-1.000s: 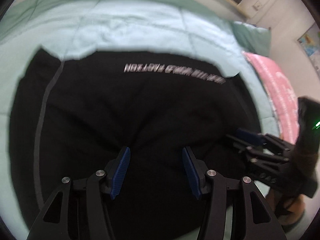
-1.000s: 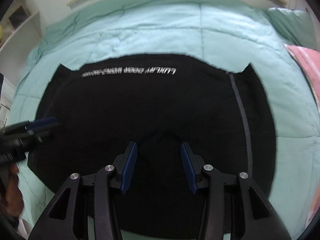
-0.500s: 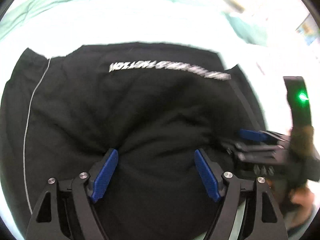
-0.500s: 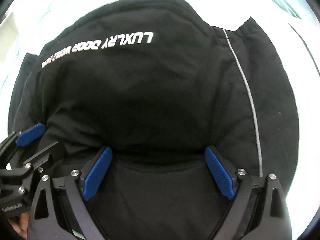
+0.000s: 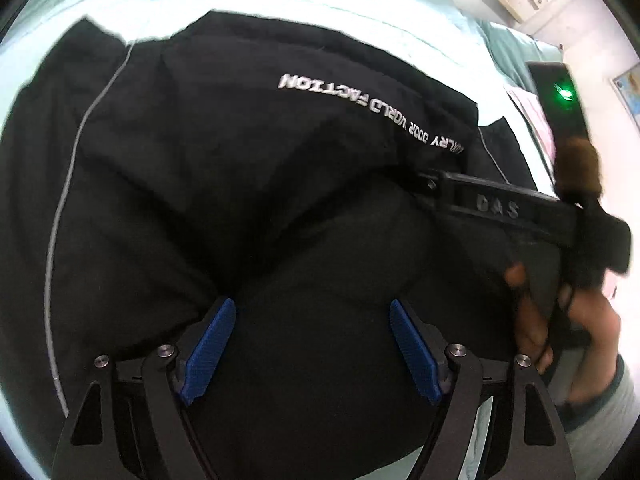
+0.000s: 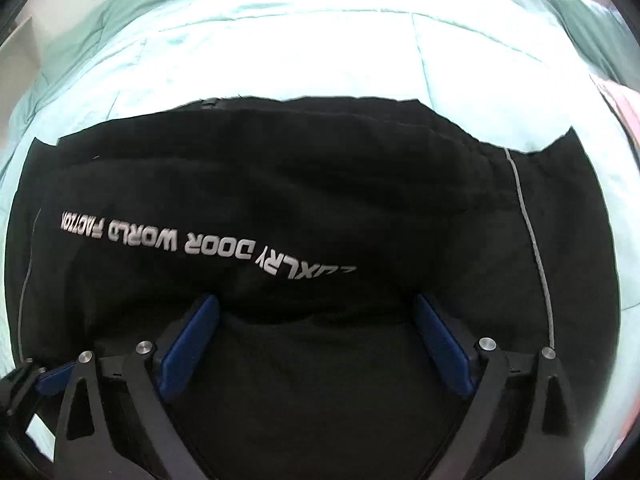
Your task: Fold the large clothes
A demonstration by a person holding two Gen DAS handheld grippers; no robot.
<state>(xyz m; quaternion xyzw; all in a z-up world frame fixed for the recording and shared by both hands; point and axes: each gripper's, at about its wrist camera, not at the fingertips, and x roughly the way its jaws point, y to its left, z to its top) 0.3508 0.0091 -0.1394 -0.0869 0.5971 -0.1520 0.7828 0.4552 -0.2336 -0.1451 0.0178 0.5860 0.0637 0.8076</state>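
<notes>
Black garment (image 6: 320, 200) with white lettering (image 6: 192, 242) lies bunched on the mint-green bed (image 6: 320, 72) — left tongs (image 5: 310, 342) and right tongs (image 6: 316, 344) both spread apart, fabric bulging between their blue pads.

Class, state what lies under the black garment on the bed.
A mint-green quilt shows around the black garment on the far and side edges. Whatever lies directly beneath it is covered.

Black garment (image 6: 320, 200): matt cloth, shiny silver lettering (image 6: 192, 246). Quilt (image 6: 320, 60): soft mint cloth. Tongs' pads (image 5: 208, 352): ribbed blue plastic.
</notes>
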